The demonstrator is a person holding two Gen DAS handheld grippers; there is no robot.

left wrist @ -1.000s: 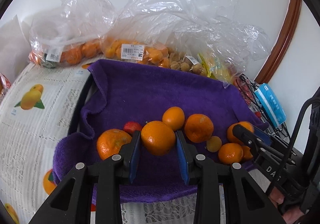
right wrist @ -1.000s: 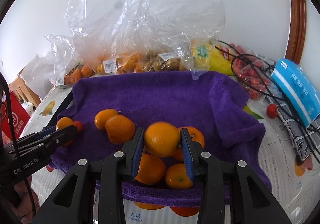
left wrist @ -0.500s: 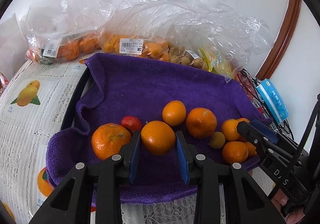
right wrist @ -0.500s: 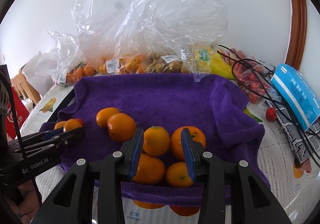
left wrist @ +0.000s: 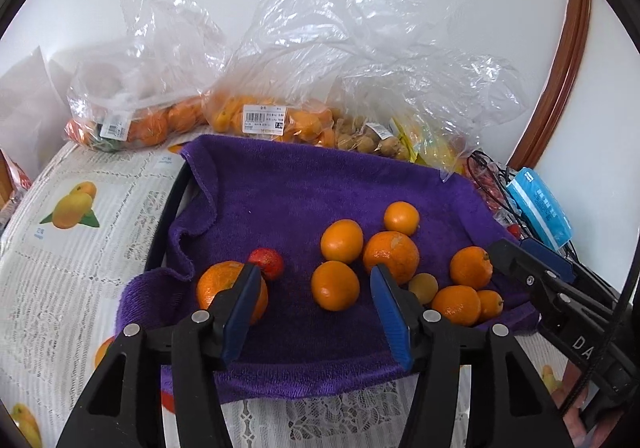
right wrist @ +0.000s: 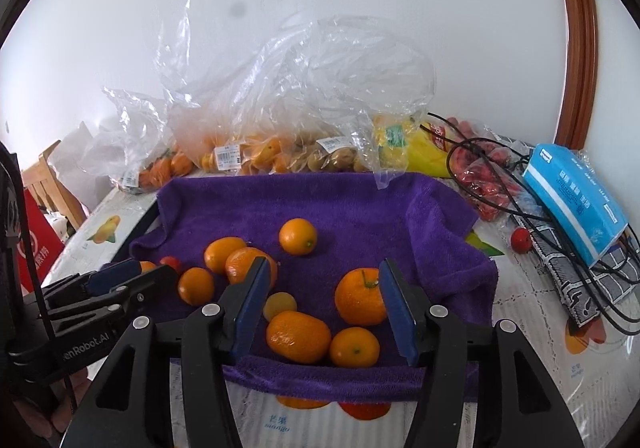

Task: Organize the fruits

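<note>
The oranges are scattered loose on the purple towel over the bench: round, smooth-skinned, likely to roll, best pinched across the middle without crushing. Nothing is held; both the left hand-held gripper and right hand-held gripper are opening, pads clear of fruit.

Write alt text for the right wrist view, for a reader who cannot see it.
The right gripper, fingers opening and holding nothing, hangs over oranges loose on a purple towel. The left gripper reaches in from the left edge, and bagged fruit sits behind the towel. A blue packet and black cables lie to the right.
</note>
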